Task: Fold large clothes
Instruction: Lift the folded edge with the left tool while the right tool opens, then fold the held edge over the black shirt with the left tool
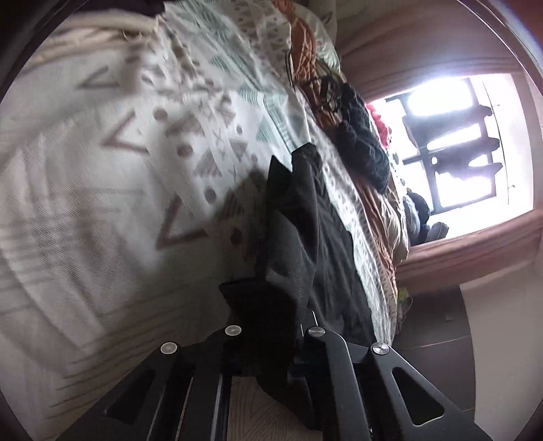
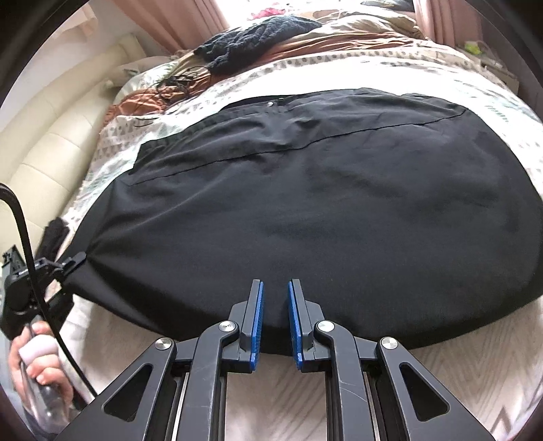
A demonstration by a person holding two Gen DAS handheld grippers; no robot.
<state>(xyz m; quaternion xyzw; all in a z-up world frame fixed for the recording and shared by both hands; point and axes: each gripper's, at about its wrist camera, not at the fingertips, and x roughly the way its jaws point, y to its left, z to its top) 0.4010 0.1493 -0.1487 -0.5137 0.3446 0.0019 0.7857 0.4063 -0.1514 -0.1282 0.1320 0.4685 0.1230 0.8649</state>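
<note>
Your black garment [image 2: 305, 210], which looks like a pair of trousers with a button at the waistband, lies spread almost flat across the patterned bedspread [image 2: 390, 71] of a bed. No fold shows in it yet, so the folding is only at its start.

Your left tool [image 2: 73, 263] sits at the garment's near left corner. In the left wrist view its jaws are pinched shut on a bunch of that dark cloth, which rises crumpled between them. Your left hand [image 2: 37, 352] grips the tool's handle at the edge of the right wrist view.

Your right tool [image 2: 275, 315] rests at the middle of the garment's near edge. Its 2 blue pads [image 2: 259, 315] stand a narrow gap apart with the dark hem between them; whether they actually press on the cloth cannot be told.

Beyond the garment, a dark knitted item [image 2: 258, 30] and an orange quilt [image 2: 142, 96] lie heaped at the far side of the bed.

What is left, by my judgement: carry the gripped edge over to make the first fold, then fold again and smooth it.
</note>
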